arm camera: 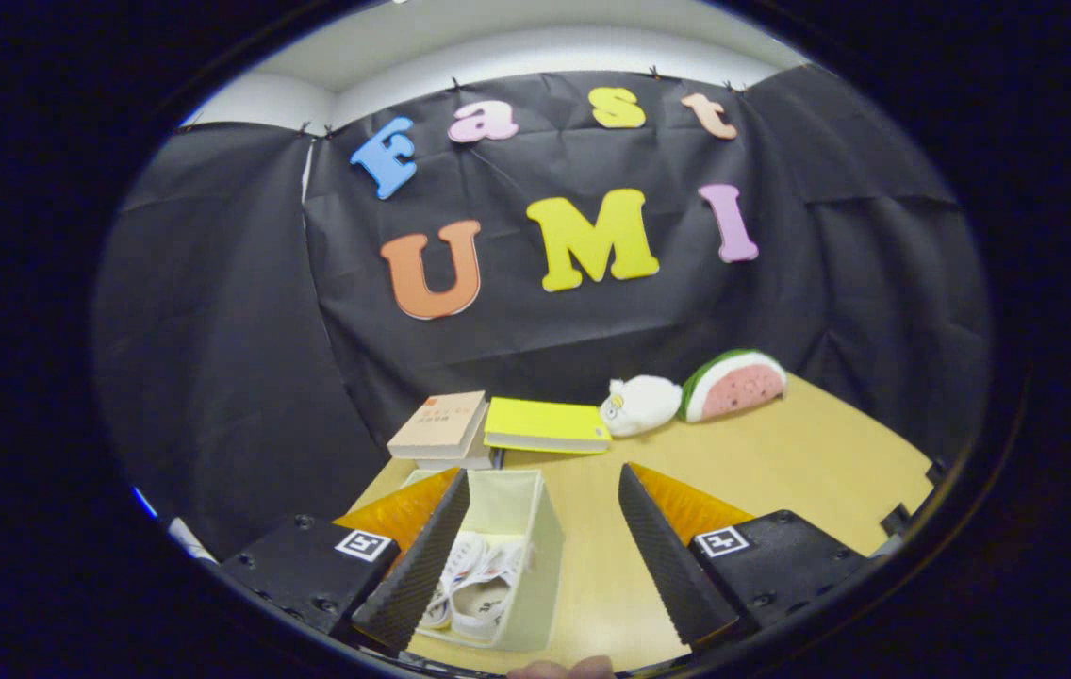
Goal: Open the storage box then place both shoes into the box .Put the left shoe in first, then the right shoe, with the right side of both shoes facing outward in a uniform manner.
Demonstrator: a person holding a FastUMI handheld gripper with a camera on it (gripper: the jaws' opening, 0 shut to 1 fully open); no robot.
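An open cream storage box (543, 556) stands on the wooden table (781, 462), partly behind my left finger (418, 556). White shoes with laces (479, 580) lie inside it; I cannot tell whether one or two. My gripper (545, 490) hovers open above the table, its right finger (663, 556) over bare wood beside the box. Nothing is held between the fingers.
Beyond the box lie a tan book (439, 424) on another book and a yellow book (545, 426). A white plush toy (641, 405) and a watermelon-slice plush (735, 385) sit farther right near the black cloth wall. A fingertip (562, 669) shows at the very bottom.
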